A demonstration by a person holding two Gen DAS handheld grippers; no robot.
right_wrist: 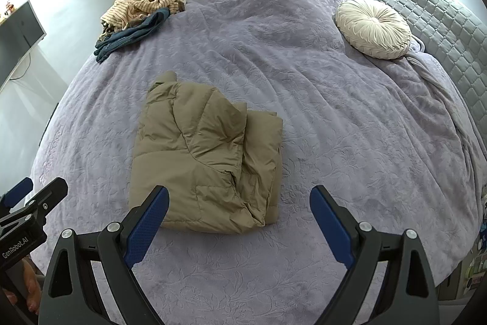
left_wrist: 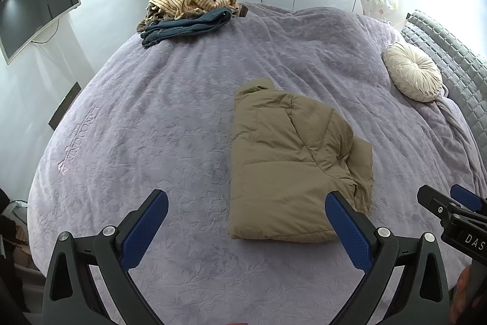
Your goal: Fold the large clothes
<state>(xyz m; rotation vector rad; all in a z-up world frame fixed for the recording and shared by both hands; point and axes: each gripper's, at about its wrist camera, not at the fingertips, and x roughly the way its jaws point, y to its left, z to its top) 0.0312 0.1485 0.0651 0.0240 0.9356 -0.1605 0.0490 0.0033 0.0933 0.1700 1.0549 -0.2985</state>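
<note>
Both my grippers, left [left_wrist: 246,212] and right [right_wrist: 239,207], gape empty; jacket [left_wrist: 289,163] mid-frame looks folded, pile [left_wrist: 188,11] upper left next.

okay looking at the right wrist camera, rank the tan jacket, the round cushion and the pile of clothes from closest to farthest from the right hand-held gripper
1. Tan jacket: folded on the purple blanket, just ahead of the right hand-held gripper, slightly left.
2. Round cushion: far right, by the quilted headboard.
3. Pile of clothes: far left corner of the bed; not plainly farther than the cushion.
</note>
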